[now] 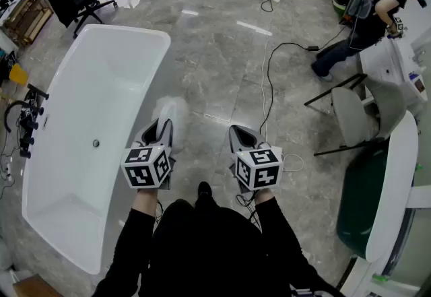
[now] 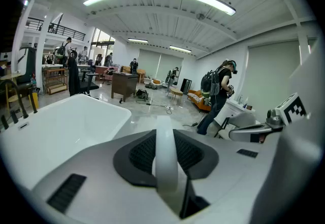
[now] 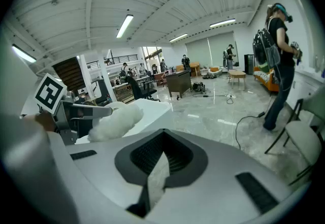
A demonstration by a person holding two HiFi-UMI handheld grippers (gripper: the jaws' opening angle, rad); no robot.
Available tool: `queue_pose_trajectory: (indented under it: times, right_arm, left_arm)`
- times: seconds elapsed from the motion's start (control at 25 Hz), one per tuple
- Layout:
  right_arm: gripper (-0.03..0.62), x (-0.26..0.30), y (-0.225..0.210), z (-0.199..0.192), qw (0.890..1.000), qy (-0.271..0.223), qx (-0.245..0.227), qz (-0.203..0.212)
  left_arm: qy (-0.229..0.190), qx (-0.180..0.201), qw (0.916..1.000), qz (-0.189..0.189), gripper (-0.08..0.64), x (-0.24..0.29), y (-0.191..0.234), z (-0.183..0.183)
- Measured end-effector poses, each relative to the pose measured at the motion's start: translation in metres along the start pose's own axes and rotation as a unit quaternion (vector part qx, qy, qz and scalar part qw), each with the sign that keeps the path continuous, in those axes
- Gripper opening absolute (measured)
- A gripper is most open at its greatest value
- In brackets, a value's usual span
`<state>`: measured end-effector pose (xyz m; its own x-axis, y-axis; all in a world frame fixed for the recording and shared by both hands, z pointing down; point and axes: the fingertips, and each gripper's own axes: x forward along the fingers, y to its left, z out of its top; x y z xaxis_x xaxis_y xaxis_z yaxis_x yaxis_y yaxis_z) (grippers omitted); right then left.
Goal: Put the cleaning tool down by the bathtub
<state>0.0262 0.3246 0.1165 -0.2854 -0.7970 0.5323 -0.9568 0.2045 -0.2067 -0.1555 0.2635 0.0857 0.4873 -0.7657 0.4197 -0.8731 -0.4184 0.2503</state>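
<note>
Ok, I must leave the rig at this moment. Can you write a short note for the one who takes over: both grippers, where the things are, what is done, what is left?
Left gripper: shut on the white handle of the cleaning tool, which hangs over the floor just right of the bathtub.
Right gripper: jaws together, nothing in them, level with the left one.
Done: the tool is at the tub's side, not yet set down.
Left: lower it to the floor by the tub, open the left jaws, draw back.
</note>
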Motion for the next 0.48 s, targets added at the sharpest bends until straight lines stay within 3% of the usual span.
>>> queue_pose_trajectory:
  times: [0.48]
  right_arm:
    - [0.000, -0.005, -0.014, 0.002, 1.000, -0.004, -0.007, 0.009]
  left_arm:
    - [-0.002, -0.002, 1.0000, 0.005, 0.101, 0.009, -0.015, -0.001]
